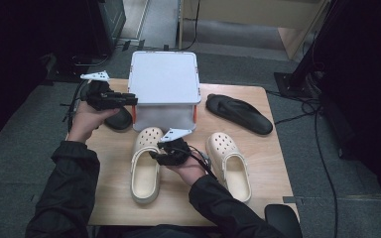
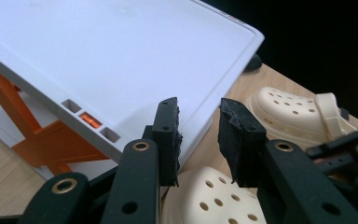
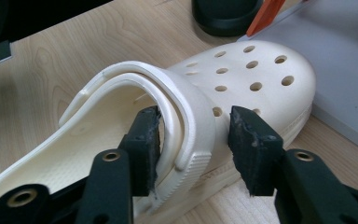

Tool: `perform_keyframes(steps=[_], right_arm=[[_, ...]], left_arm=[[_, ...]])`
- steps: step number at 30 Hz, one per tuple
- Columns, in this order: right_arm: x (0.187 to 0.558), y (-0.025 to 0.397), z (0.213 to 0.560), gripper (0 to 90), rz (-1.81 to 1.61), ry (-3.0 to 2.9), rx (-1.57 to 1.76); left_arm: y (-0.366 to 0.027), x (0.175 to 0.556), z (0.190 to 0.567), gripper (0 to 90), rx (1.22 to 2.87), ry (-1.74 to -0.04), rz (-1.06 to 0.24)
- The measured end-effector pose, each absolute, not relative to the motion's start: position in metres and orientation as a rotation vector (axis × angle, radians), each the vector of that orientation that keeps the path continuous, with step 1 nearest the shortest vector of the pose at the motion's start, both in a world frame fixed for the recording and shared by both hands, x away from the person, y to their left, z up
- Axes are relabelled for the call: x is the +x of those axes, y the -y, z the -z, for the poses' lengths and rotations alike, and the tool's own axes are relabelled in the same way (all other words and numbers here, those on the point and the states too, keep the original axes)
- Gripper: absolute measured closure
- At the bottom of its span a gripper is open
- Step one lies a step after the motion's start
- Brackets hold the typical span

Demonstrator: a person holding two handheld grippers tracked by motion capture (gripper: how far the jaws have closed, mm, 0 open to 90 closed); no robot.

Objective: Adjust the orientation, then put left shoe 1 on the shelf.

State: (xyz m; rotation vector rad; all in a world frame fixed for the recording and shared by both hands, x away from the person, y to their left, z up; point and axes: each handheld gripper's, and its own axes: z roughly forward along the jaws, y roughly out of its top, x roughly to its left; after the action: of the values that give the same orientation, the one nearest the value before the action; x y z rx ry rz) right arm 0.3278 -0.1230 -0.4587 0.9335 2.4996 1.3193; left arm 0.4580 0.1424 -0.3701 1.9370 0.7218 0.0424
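Left cream clog near table's front edge, right gripper jaws apart straddling its strap to grasp; left gripper, jaws apart, at white bin lid's corner, likely to lift it.

Cream clogs with holes, white box with orange latches, black sandal, light wood table

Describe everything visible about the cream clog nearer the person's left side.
The left cream clog looks like soft moulded foam, with round holes across its rounded toe and a ribbed heel strap swung forward over the upper. It lies sole-down on the wooden table, toe pointing toward the white box. The right claw stands open around its strap and side wall, one pad inside the opening, one outside.
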Motion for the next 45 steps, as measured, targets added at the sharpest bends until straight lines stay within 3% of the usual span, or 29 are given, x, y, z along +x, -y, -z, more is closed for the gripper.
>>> perform_keyframes(steps=[9, 19, 31, 45], right_arm=[[0.323, 0.125, 0.453, 68.7, -1.289, -2.46, 0.921], [0.324, 0.128, 0.447, 74.4, -1.259, -2.445, 0.92], [0.333, 0.131, 0.426, 75.9, -1.255, -2.405, 0.903], [0.384, 0.116, 0.432, 75.6, -1.171, -2.336, 0.99]], left_arm=[[-0.141, 0.459, 0.371, 68.4, 1.933, -0.729, -0.039], [-0.138, 0.458, 0.369, 68.1, 1.941, -0.736, -0.05], [-0.139, 0.459, 0.37, 69.0, 1.933, -0.75, -0.032], [-0.14, 0.46, 0.371, 69.6, 1.921, -0.756, -0.011]])
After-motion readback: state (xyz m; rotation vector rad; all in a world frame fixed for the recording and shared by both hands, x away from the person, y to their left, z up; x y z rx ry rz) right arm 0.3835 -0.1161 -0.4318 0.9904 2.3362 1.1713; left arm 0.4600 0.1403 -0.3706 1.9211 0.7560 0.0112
